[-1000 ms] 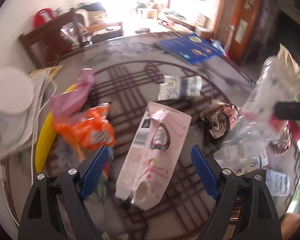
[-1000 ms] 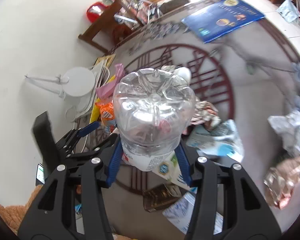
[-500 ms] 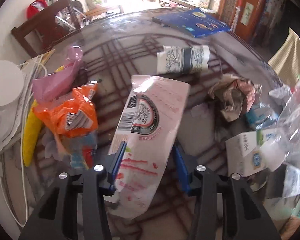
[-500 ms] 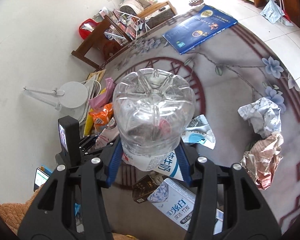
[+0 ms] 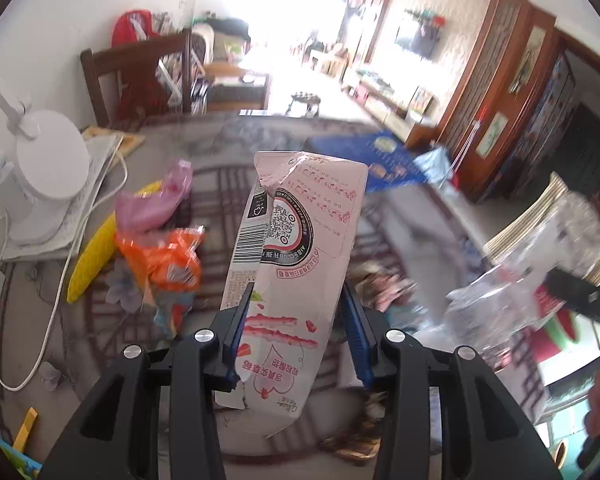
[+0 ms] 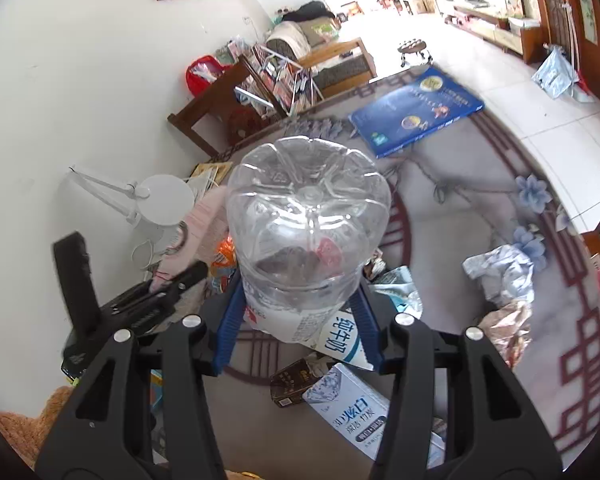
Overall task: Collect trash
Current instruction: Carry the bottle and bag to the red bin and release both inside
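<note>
Both sets of jaws pinch trash: my left gripper [image 5: 294,320] has just closed on the pink carton [image 5: 296,264] and lifted it off the bench [image 6: 460,208], my right gripper [image 6: 296,316] holds the clear bottle [image 6: 308,224], bin next.

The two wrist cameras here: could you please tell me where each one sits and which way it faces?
Left wrist: rides the left gripper, looking down across the littered table; its jaws clamp a pink carton.
Right wrist: rides the right gripper, looking steeply down; its jaws clamp a clear plastic bottle.
Shared: the blue book, white lamp base, and each other's gripper.
</note>
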{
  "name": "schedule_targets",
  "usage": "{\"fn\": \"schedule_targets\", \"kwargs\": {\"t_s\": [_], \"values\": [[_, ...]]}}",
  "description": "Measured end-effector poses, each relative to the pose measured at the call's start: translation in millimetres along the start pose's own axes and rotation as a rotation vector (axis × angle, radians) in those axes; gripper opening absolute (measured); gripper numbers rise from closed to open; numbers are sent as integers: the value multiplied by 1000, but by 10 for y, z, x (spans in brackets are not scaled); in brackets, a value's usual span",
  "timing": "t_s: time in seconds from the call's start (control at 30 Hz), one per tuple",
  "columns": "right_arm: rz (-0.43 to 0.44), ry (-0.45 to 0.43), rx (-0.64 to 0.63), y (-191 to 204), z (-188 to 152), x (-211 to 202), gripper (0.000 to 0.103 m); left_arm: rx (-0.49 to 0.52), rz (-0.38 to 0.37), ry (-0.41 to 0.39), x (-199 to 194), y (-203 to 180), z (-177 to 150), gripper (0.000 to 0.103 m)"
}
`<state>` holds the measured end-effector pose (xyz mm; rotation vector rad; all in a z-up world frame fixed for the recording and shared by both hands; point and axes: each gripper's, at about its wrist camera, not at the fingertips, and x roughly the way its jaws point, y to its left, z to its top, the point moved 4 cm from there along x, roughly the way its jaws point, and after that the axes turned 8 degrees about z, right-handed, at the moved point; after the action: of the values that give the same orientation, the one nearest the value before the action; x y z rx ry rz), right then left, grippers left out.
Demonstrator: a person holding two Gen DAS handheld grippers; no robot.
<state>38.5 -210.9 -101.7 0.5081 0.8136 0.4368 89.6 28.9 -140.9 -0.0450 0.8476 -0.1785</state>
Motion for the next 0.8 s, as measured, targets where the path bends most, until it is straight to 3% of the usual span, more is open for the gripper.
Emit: {"fn": "schedule_targets", "kwargs": {"t_s": [0.27, 0.8], "values": [[-52, -100, -27, -3, 51, -473, 49, 10, -77, -118, -413, -410, 202, 39], [-142, -186, 51, -528, -22, -1073, 49, 103, -152, -95, -387, -1122, 125, 39]]}}
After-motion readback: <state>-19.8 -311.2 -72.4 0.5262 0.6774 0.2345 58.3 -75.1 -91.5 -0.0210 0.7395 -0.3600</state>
